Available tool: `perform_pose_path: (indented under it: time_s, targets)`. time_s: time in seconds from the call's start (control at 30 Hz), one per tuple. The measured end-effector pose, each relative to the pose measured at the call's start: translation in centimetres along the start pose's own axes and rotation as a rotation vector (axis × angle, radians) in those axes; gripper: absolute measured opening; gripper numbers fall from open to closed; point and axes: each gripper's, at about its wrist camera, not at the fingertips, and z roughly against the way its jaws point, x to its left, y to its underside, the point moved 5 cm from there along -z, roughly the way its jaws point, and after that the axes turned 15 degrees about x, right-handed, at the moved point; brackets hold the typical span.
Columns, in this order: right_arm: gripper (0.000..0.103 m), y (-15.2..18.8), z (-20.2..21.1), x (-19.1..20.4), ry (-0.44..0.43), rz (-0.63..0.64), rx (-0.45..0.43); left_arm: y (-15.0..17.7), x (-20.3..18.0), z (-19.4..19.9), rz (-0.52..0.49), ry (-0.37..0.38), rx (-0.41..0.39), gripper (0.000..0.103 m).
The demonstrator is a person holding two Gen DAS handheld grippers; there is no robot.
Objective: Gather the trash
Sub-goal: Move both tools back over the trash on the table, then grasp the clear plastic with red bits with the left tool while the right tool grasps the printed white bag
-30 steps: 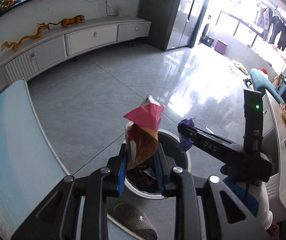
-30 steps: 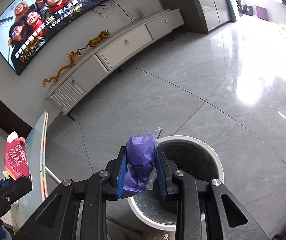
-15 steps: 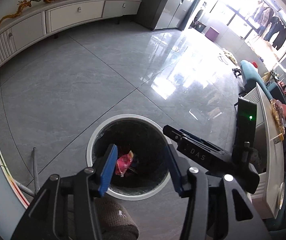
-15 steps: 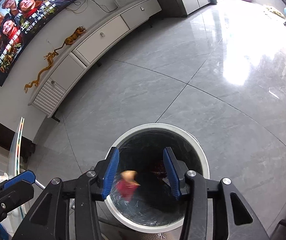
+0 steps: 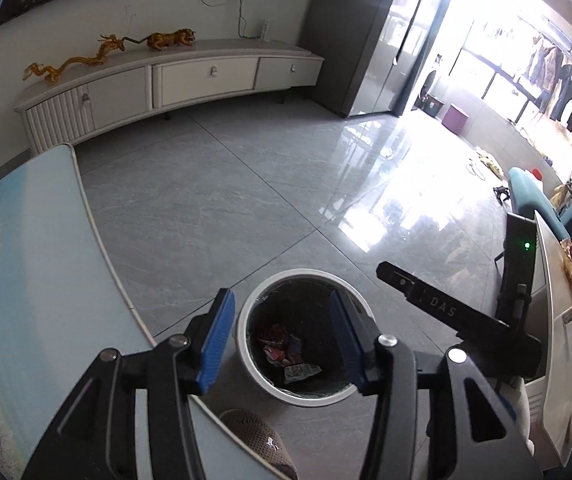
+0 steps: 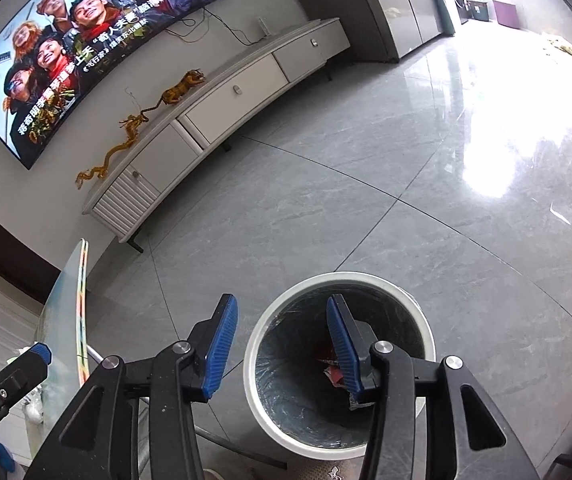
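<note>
White-rimmed, one trash bin (image 5: pixel 301 276) stands on the grey floor beside the table's edge (image 5: pixel 98 236), holding several crumpled wrappers (image 5: pixel 282 348) (red, purple). Both the left gripper (image 5: pixel 282 340) and right gripper (image 6: pixel 282 344) hover above it, jaws apart, empty.

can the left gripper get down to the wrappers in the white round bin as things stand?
Probably yes. The left gripper hangs open and empty above the white round bin, whose mouth is uncovered, with the crumpled wrappers lying at the bottom. The bin's depth may limit it.

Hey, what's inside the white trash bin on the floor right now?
The trash bin has a dark liner holding crumpled wrappers, mostly red, with a pale scrap nearest. In the right wrist view that tool's finger covers part of the pile; anything beneath the wrappers is hidden.
</note>
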Motion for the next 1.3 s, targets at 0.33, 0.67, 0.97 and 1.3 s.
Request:
perform_pose_path:
  time_s: [0.33,0.67,0.97,1.3]
  targets:
    - [0.044,1.4,3.3,6.7,-0.014,0.117,-0.047,4.3,6.4,7.5,0.128,-0.019,-0.12,0.048]
    - [0.046,3.5,5.5,14.6,-0.028,0.277,-0.069,9.9,11.9,13.5,0.264,-0.027,-0.215,0.048]
    - [0.046,6.2,6.8,21.4,-0.037,0.42,-0.069,14.3,16.9,17.1,0.385,-0.061,-0.277,0.048]
    - [0.05,8.2,6.4,30.9,-0.183,0.595,-0.016,18.4,27.9,19.6,0.641,-0.154,-0.316,0.048]
